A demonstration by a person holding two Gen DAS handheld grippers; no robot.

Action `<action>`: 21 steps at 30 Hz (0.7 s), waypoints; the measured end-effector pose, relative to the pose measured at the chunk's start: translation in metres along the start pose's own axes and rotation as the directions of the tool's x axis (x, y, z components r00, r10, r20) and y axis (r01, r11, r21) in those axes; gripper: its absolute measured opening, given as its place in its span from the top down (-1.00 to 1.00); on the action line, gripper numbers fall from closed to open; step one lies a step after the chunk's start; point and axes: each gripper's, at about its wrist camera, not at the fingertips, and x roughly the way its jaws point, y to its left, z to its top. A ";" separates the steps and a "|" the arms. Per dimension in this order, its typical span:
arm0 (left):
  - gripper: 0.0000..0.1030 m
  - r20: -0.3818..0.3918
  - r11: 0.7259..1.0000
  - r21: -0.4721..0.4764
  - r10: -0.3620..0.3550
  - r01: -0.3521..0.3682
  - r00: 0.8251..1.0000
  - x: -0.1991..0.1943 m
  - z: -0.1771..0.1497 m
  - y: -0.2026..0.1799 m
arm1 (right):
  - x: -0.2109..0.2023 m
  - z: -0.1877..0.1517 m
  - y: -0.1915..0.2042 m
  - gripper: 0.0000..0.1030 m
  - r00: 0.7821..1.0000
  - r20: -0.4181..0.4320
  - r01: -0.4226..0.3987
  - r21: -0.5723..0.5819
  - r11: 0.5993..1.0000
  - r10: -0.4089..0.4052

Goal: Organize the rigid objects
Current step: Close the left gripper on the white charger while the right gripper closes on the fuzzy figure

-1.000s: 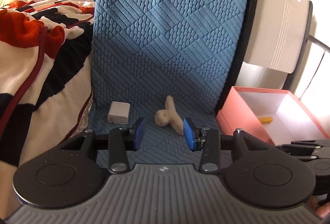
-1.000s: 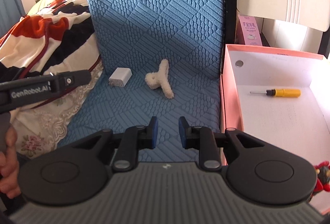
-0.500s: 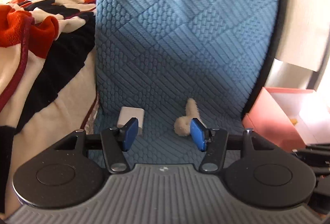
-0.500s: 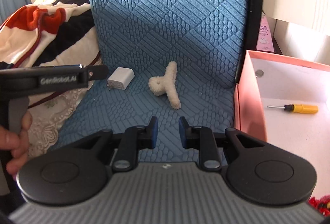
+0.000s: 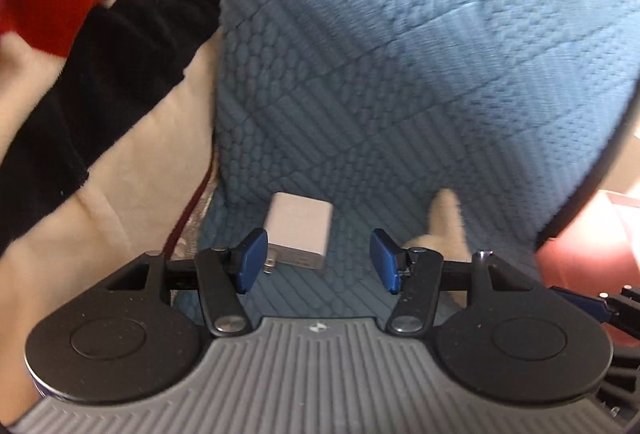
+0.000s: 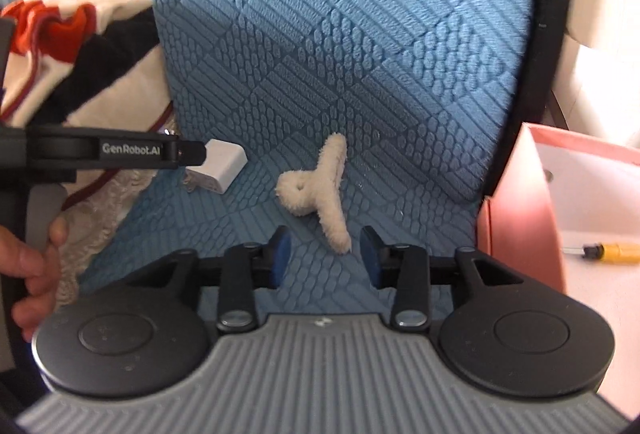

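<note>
Your left tool is hovering low over the blue quilted mat, its blue pads spread wide and holding nothing. The white charger is lying flat on the mat just ahead of the gap, nearer the left pad, its prongs pointing back toward you. You are seeing this view blurred.

Your right tool is also spread, nothing between its pads. The fuzzy cream hair clip is lying on the mat right in front of it, its lower tip reaching to the gap between the pads; whether it is touching either pad cannot be told. The charger is sitting to the left of the clip, apart from it, partly hidden behind the left tool's arm, which is crossing the right view from the left edge.

The pink box is standing beside the mat on the right, with a yellow-handled screwdriver lying inside. A red, black and cream blanket is bunching along the mat's left side.
</note>
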 end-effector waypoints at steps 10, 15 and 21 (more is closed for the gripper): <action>-0.28 -0.117 0.999 0.038 0.041 -0.037 0.992 0.053 0.015 0.004 | 0.054 0.010 0.009 0.26 0.998 -0.056 -0.002 -0.090 0.996 -0.003; -0.28 -0.132 0.998 0.049 0.034 -0.028 0.991 0.069 0.018 0.007 | 0.064 0.010 0.016 0.35 0.997 -0.044 0.059 -0.157 0.986 -0.067; -0.28 -0.152 0.995 0.089 0.052 -0.039 0.987 0.087 0.016 0.004 | 0.073 0.008 0.009 0.61 0.996 -0.074 0.035 -0.063 0.997 -0.040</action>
